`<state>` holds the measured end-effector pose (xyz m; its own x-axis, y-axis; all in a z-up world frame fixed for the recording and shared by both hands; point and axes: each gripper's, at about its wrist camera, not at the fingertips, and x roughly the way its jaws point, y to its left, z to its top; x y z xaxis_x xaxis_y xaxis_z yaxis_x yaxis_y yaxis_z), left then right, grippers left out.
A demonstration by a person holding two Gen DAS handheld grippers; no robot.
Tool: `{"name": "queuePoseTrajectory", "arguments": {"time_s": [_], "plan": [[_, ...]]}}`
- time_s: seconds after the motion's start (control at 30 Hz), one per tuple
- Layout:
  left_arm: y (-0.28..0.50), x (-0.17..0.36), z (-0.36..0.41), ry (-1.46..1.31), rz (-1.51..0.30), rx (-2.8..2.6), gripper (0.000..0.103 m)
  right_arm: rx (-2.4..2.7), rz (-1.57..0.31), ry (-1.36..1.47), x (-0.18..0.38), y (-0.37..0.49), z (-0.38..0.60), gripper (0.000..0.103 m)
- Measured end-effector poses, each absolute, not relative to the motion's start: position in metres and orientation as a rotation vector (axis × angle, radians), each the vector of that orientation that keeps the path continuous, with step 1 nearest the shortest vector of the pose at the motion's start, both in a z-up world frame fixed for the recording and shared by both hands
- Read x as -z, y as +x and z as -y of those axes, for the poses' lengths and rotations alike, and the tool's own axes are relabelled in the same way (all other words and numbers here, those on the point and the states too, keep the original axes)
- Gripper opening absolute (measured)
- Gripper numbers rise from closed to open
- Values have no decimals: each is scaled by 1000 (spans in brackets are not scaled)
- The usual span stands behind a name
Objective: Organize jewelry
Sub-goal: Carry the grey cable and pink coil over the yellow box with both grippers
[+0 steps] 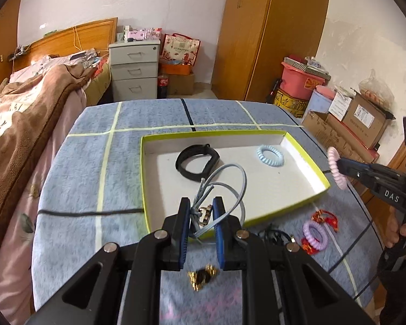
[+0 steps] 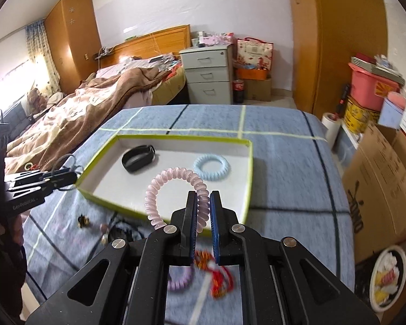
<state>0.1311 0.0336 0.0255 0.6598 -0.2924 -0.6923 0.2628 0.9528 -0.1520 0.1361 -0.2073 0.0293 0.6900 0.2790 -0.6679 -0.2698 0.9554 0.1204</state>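
Table: my work surface (image 1: 75,168) is covered in a blue plaid cloth, with a bed and a grey drawer unit beyond it.
Tray: a shallow white box with a yellow-green rim (image 1: 213,133) lies on the cloth ahead of both my grippers.
In the tray: a black wristband (image 1: 197,162) sits toward the far left, a pale blue spiral hair tie (image 1: 270,155) toward the far right, the two well apart.
My left gripper (image 1: 200,214): jaws nearly closed, pinching a light blue cord necklace (image 1: 230,181) with a gold-toned clasp piece; its loops hang over the tray's near edge.
My right gripper (image 2: 203,208): clamped on a pink spiral hair tie (image 2: 173,187), held in the air above the tray's near side.
Loose on the cloth: a purple spiral hair tie (image 1: 315,234) touching a red-and-gold ornament (image 1: 326,218), a tangle of black cord (image 1: 274,235), and a small gold-and-black piece (image 1: 203,276), all just outside the tray's near edge.
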Motion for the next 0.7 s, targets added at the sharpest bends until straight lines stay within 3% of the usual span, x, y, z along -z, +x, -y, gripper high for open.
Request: {"name": "queuePoseTrajectory", "arguments": {"time_s": [0.7], "plan": [[190,7,-22,-37,-898,269,18,-348,-932,-74,15,254,153,9]]}}
